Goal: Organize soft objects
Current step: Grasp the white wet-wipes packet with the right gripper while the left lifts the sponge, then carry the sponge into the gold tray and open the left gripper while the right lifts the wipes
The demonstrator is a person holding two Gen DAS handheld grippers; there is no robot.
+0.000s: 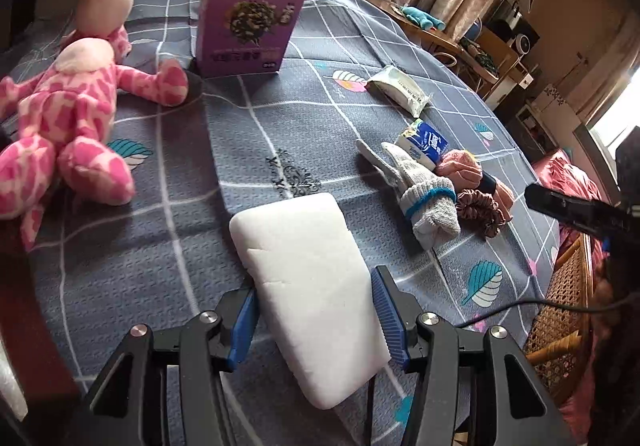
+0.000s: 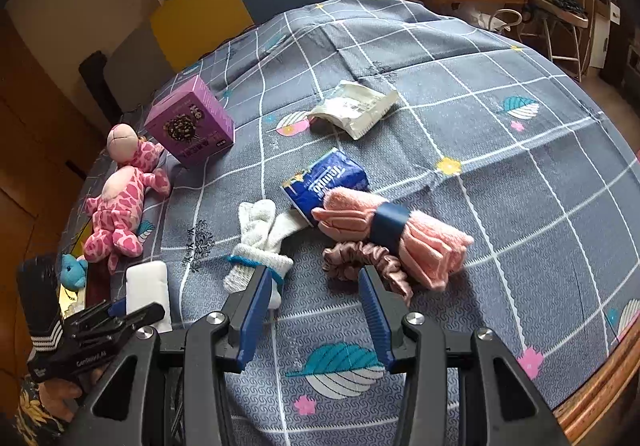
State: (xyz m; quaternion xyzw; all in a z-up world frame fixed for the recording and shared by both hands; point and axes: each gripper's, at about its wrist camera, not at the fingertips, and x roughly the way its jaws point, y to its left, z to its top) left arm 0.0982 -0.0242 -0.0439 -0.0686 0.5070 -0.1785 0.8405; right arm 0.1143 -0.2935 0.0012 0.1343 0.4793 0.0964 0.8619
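The left gripper (image 1: 316, 318) has its blue fingers (image 1: 244, 322) around the white rectangular foam sponge (image 1: 308, 286), touching its sides, probably to move it. The right gripper (image 2: 314, 306) hovers wide open and empty near the white knitted glove (image 2: 260, 246) on the grey checked bedsheet (image 2: 480, 126).

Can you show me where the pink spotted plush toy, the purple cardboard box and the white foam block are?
pink spotted plush toy (image 1: 68, 114), left wrist view, on its belly.
purple cardboard box (image 2: 192, 126), right wrist view, on its printed front.
white foam block (image 1: 308, 266), left wrist view, on its top face.
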